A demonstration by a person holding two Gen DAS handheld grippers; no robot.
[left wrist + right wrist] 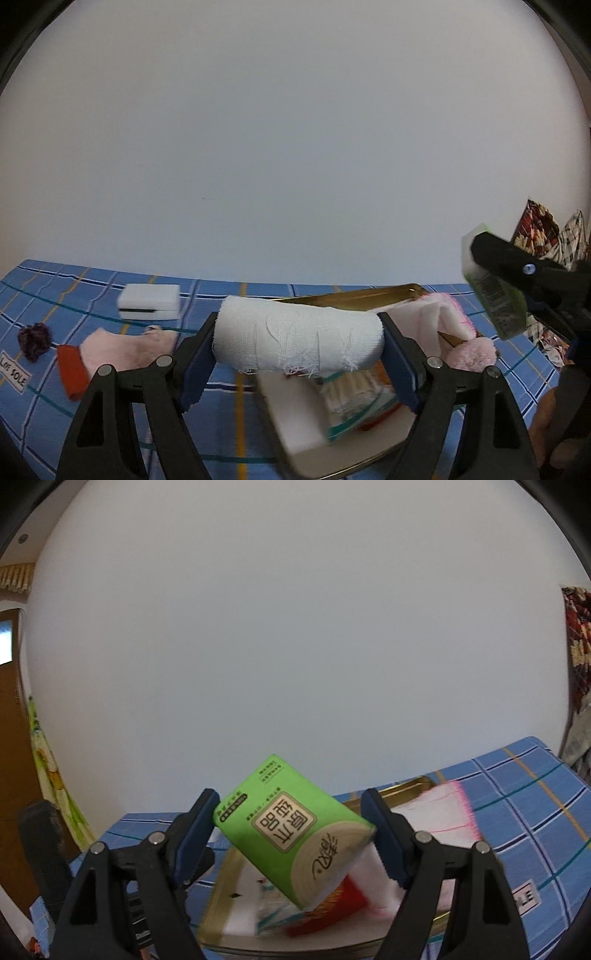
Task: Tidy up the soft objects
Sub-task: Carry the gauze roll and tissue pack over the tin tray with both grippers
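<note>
My left gripper (299,343) is shut on a white gauze roll (299,338), held crosswise above a gold-rimmed tray (354,295). My right gripper (293,830) is shut on a green tissue pack (291,830), tilted, above the same tray (221,897); it also shows at the right of the left wrist view (495,295). The tray holds a white-and-pink cloth (439,314), a pink fluffy item (472,352), a packet of cotton swabs (354,402) and a red item (332,908).
On the blue checked cloth (44,398) left of the tray lie a white sponge block (149,301), a pink sock with a red cuff (118,350), a dark purple scrunchie (35,339) and a label (13,371). Patterned fabric (543,229) hangs at the right.
</note>
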